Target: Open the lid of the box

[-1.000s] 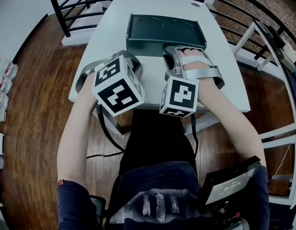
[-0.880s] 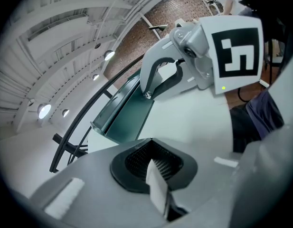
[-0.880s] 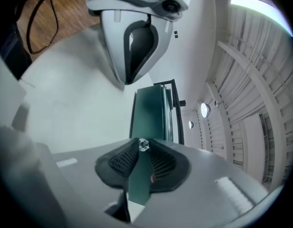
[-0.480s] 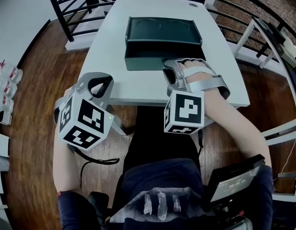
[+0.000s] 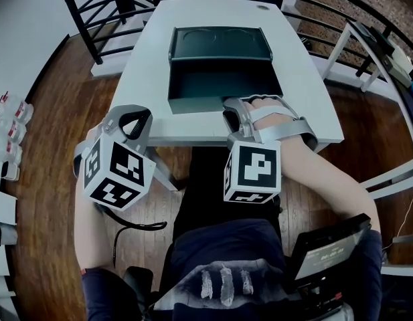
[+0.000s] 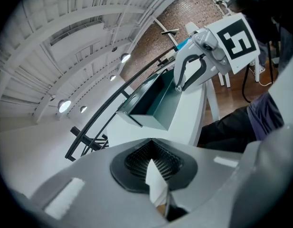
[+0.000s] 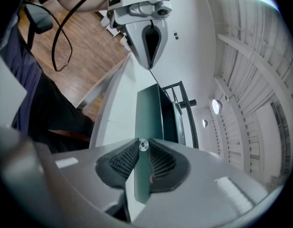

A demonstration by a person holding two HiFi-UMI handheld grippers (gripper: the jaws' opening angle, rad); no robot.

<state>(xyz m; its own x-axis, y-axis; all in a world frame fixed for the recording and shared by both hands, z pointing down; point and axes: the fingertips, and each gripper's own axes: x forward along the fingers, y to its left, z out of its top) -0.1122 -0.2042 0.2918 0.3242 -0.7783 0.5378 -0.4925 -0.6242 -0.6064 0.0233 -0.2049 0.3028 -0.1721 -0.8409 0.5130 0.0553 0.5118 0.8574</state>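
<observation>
Lid [image 7: 148, 113] comes further open vs a sec ago, and left gripper [image 6: 153, 151] has dropped off to the side, jaws pinched together, empty. Right gripper [image 7: 142, 158] clamps lid's thin edge by the knob [image 7: 143, 145]. Box [image 5: 219, 42] sits mid table [image 5: 146, 85]. Lid looks stiff, light, slick, so hold at knob edge, prob

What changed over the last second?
Left gripper swung off the table, down to the person's left. Right gripper drew the front panel of the box toward the person, exposing more of the inside. Unchanged: right jaws shut on that panel; box on the table.
</observation>
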